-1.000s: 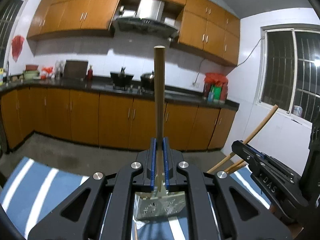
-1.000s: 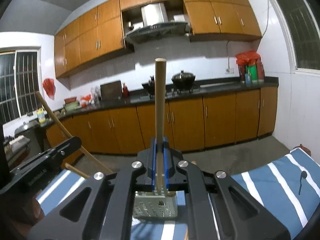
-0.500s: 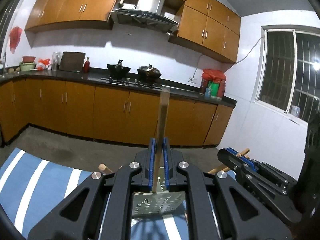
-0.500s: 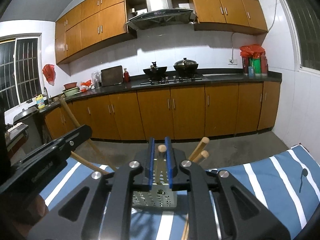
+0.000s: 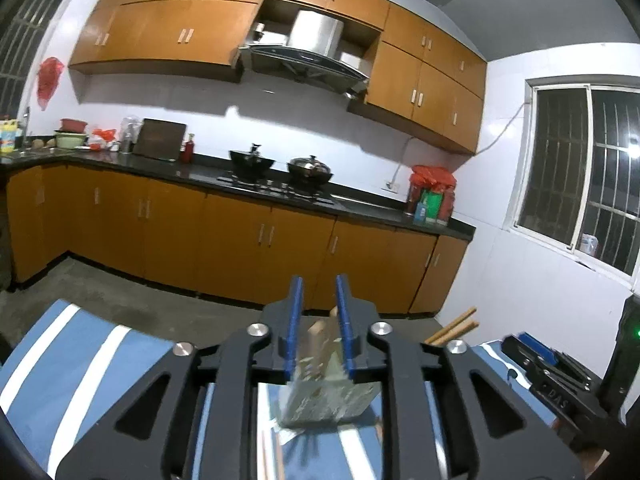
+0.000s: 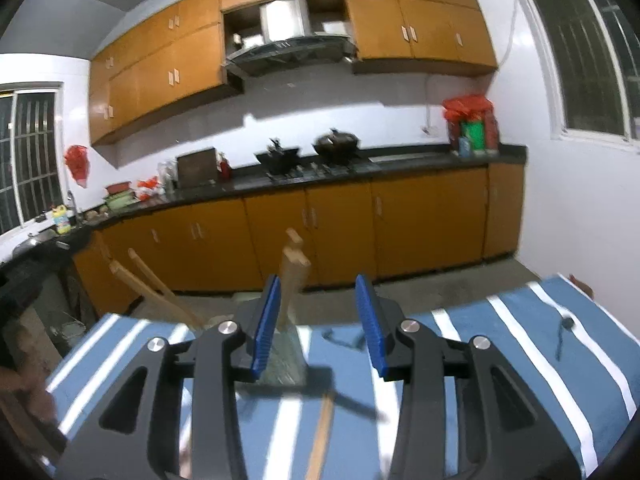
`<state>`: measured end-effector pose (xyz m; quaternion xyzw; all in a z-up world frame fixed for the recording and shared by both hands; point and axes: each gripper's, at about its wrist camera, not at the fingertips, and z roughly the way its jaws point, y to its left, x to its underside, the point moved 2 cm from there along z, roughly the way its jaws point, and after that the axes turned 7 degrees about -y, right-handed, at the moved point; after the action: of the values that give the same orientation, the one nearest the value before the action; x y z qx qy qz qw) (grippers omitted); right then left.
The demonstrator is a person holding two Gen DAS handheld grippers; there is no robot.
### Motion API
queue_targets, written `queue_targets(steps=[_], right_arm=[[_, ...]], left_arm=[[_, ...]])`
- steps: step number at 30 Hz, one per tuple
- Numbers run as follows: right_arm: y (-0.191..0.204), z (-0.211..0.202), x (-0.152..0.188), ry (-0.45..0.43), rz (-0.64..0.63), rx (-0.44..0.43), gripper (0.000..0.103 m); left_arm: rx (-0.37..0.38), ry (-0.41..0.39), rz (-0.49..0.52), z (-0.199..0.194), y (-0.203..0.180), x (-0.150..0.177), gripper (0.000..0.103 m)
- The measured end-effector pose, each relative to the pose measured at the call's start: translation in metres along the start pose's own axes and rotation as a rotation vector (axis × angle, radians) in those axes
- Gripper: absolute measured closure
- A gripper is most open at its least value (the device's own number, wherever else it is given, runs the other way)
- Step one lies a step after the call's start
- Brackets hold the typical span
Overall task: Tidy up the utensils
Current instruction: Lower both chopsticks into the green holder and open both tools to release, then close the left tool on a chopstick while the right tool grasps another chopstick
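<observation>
Left gripper point(image 5: 318, 320): jaws opening, nothing pinched; perforated metal utensil holder point(image 5: 328, 398) with wooden utensils point(image 6: 294, 280) stands ahead on the blue-striped worktop point(image 6: 520, 360). Right gripper point(image 6: 318, 322): jaws opening, empty, lettering "DAS" legible on its body.

Black claw point(image 5: 318, 330), blue pads point(image 5: 294, 322), silver screws.

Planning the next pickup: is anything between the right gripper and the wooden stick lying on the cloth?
Nothing visible: the wooden stick lies bare on the cloth below the right gripper, whose empty jaws are opening.
</observation>
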<state>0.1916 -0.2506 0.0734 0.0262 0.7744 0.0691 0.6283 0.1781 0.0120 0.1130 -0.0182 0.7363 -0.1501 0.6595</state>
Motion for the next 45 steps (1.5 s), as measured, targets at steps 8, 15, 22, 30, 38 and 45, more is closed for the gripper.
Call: queue_targets(steps=[8, 15, 22, 30, 38, 45], right_arm=[[-0.018, 0.020, 0.111, 0.380, 0.041, -0.019, 0.077], [0.006, 0.020, 0.175, 0.552, 0.011, -0.072, 0.082], [0.006, 0.024, 0.180, 0.580, -0.022, -0.056, 0.085], [-0.002, 0.027, 0.182, 0.570, -0.076, 0.033, 0.094], [-0.015, 0.027, 0.182, 0.564, -0.058, 0.054, 0.094], [-0.019, 0.025, 0.182, 0.562, -0.051, 0.057, 0.094]], left_arm=[[-0.140, 0.293, 0.042, -0.010, 0.036, 0.094, 0.072], [-0.142, 0.546, 0.037, -0.006, 0.045, 0.169, 0.073], [-0.128, 0.620, 0.048, -0.010, 0.040, 0.192, 0.074], [-0.107, 0.661, 0.040, -0.013, 0.038, 0.206, 0.077], [-0.087, 0.676, 0.051, -0.012, 0.032, 0.210, 0.078], [-0.092, 0.682, 0.137, -0.011, 0.019, 0.215, 0.083]])
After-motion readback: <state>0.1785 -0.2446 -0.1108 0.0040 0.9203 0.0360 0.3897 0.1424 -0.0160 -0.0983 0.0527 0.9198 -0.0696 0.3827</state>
